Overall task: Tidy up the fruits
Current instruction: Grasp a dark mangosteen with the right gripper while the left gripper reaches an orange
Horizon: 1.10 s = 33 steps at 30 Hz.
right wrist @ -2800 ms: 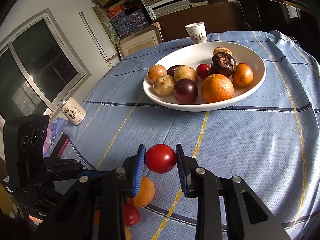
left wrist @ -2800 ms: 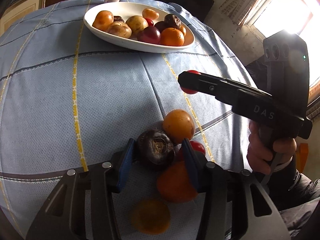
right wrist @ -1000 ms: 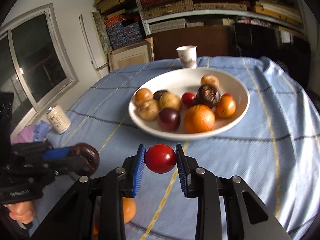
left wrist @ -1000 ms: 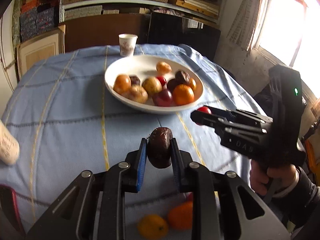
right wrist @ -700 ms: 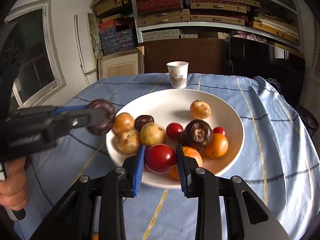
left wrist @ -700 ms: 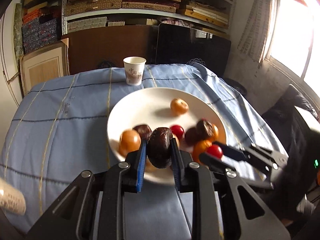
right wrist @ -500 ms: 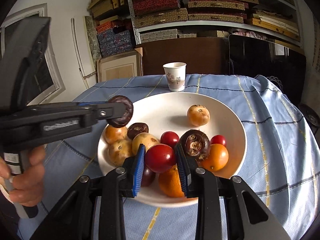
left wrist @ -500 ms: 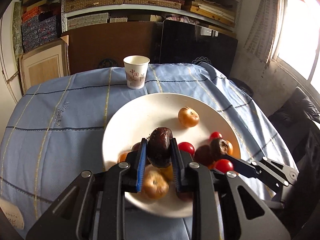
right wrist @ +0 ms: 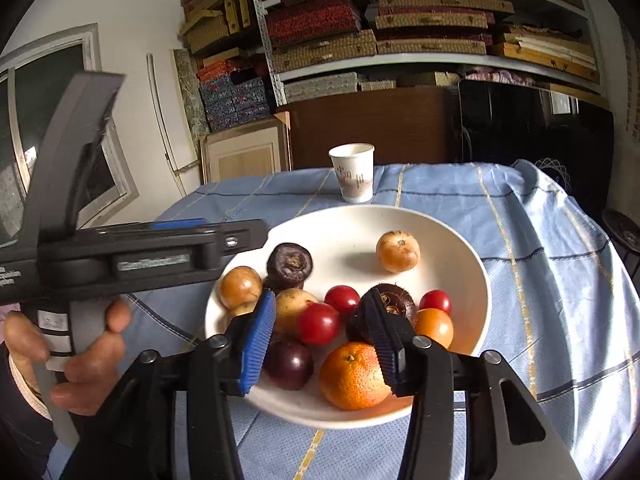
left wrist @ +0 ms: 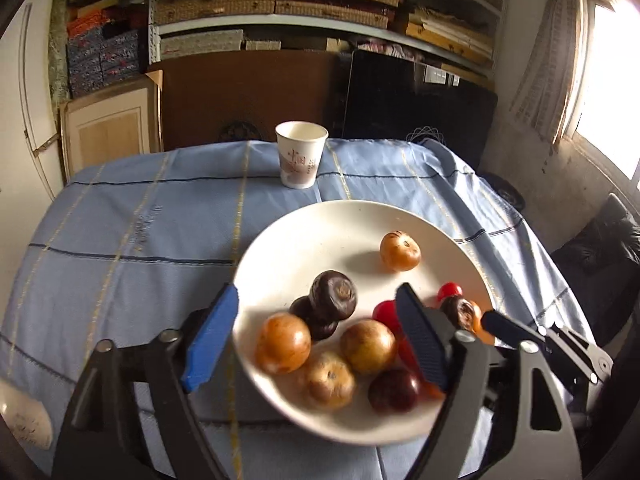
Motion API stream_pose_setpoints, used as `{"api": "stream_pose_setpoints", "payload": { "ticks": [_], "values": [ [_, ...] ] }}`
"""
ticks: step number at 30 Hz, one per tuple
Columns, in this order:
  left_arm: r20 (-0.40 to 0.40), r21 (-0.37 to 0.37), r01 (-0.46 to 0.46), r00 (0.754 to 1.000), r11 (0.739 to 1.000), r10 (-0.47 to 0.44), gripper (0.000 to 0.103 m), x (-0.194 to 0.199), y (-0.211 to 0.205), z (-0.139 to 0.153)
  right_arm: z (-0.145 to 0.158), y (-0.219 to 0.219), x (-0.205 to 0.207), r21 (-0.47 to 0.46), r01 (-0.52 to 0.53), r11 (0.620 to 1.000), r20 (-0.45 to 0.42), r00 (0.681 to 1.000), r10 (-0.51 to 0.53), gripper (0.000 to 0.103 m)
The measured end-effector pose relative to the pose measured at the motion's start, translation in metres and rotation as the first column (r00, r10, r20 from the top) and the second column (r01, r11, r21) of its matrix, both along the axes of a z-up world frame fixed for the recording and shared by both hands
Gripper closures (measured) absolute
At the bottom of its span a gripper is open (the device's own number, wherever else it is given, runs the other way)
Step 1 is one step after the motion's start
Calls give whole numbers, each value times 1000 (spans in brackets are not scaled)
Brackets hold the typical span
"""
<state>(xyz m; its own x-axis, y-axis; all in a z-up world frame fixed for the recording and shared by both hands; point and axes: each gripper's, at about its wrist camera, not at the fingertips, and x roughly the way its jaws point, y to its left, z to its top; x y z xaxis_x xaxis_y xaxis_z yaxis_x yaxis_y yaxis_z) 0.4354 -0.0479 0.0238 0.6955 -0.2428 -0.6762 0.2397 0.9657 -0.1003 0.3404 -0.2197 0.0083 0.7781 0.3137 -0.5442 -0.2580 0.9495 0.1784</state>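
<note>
Over the plate (right wrist: 460,248), both hand-held grippers' jaws are opening, pads touching nothing; cup (right wrist: 354,178) print unreadable.

Both wrist cameras look steeply down, close over the white plate (left wrist: 280,240) (right wrist: 460,248), sharing it and the paper cup (left wrist: 301,155) (right wrist: 353,172) at upper centre.

Shelving (left wrist: 328,20) along back wall, stacked with woven boxes and books. Dark cabinet (left wrist: 416,104) and brown board (left wrist: 248,96) below. Bright window (left wrist: 608,92) at right, curtain (left wrist: 540,80) beside; second window (right wrist: 52,128) at left. Worktop under blue checked cloth (left wrist: 120,240).
</note>
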Motion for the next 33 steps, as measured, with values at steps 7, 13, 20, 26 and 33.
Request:
{"api": "stream_pose_setpoints", "payload": {
  "ticks": [7, 13, 20, 26, 33],
  "values": [
    [-18, -29, -67, 998, 997, 67, 5, -79, 48, 2, -5, 0, -41, 17, -51, 999, -47, 998, 52, 45],
    [-61, -97, -141, 989, 985, 135, 5, -133, 87, -23, -36, 4, -80, 14, -109, 994, -172, 979, 109, 44],
    [-78, -79, -74, 995, 994, 68, 5, -186, 102, -46, -41, -3, -128, 71, -142, 987, -204, 967, 154, 43],
    [-16, -56, 55, 998, 997, -56, 5, -231, 92, -49, -40, -2, -179, 117, -200, 973, -209, 953, 221, 38],
    [11, 2, 104, 995, 995, -104, 5, -257, 78, -51, -40, 16, -216, 13, -214, 977, -240, 948, 210, 36]
  ]
}}
